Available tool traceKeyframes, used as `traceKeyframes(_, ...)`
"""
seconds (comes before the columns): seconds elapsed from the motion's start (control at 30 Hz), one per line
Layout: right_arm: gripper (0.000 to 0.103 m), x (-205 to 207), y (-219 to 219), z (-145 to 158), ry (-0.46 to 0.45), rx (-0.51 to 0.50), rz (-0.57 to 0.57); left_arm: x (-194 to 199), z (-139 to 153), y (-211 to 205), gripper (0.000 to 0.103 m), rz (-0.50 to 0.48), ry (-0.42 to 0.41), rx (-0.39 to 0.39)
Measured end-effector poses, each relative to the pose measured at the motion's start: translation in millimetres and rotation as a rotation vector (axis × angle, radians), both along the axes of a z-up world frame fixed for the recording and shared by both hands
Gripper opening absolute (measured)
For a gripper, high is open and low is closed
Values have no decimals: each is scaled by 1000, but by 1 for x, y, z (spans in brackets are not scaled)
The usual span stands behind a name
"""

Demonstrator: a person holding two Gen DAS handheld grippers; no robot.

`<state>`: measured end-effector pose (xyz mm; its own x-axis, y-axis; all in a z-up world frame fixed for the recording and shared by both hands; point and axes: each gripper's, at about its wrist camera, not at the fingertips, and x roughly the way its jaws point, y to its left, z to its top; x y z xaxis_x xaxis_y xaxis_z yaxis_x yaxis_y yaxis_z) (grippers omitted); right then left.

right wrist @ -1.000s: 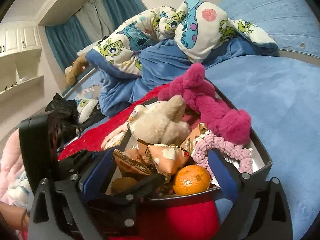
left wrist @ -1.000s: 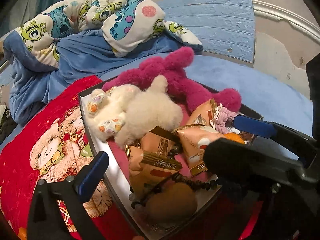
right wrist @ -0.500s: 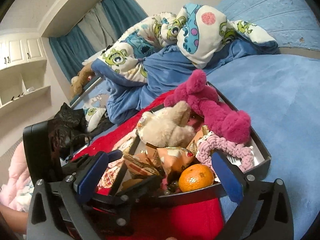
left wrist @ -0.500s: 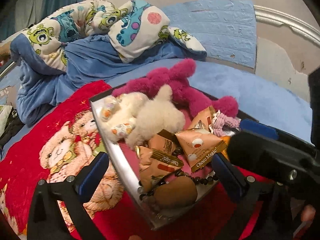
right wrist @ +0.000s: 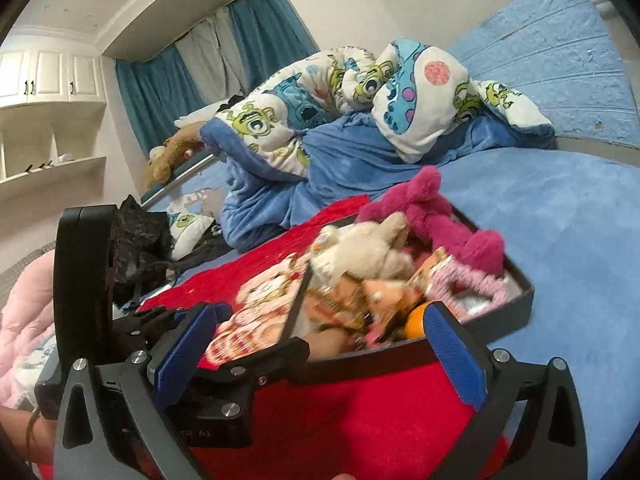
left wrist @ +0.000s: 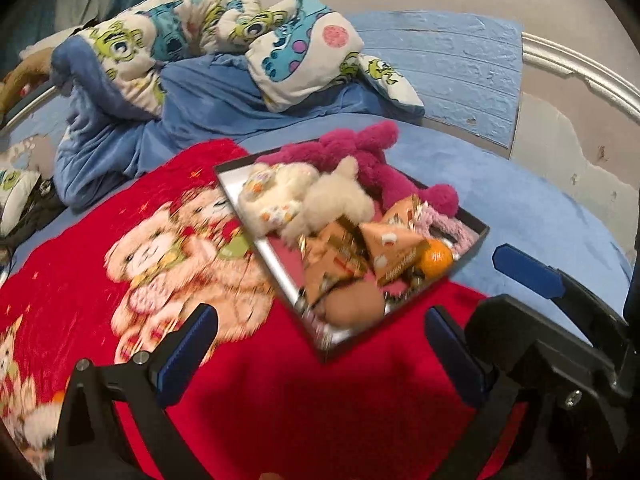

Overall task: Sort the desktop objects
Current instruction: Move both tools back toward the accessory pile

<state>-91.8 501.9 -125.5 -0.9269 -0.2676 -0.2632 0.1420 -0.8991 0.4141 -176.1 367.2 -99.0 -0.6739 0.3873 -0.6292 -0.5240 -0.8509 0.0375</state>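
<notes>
A dark shallow tray (left wrist: 478, 236) is seen lying on a bed, partly on a red bear-print blanket (left wrist: 168, 256) and partly on a blue sheet (left wrist: 532, 208), and it is heaped with mixed things. At its far side a magenta plush toy (left wrist: 372, 160) is laid across the rim, with a cream plush toy (left wrist: 316, 200) resting against it. Nearer the front, several orange-brown snack packets (left wrist: 392, 244) are piled together, an orange fruit (left wrist: 437, 256) is wedged beside them near the right front wall, and a pink braided ring (right wrist: 468, 280) lies just behind the fruit. A brown rounded object (left wrist: 352, 304) sits at the front corner; what it is cannot be told through the blur. The left tongs (left wrist: 320, 348) are held above the red blanket just in front of the tray, spread wide with nothing between the blue pads (left wrist: 188, 352). The right tongs (right wrist: 316, 348) are likewise spread wide and empty, poised just before the tray's near wall, with the fruit showing beside the right pad. In the right wrist view the body of the left tool is seen at lower left. Beyond the tray a crumpled cartoon-print quilt (right wrist: 360, 92) with blue lining is bunched on the bed, and teal curtains (right wrist: 160, 92) and white cupboards (right wrist: 48, 80) are seen further back.
</notes>
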Motion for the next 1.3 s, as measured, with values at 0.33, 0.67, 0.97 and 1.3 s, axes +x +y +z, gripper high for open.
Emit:
traceKeyframes(0.33, 103, 33, -66, 3, -52, -32, 82, 37, 3, -79, 103, 59, -42, 7)
traceKeyframes(0.67, 103, 58, -152, 19, -76, -18, 202, 106, 13, -197, 103, 262, -110, 51)
traceKeyframes(0.97, 103, 71, -221, 40, -95, 10, 289, 163, 19, -321, 103, 445, -146, 85)
traceKeyframes(1.3, 103, 62, -254, 40, -192, -51, 270, 166, 20, -387, 103, 568, -160, 145)
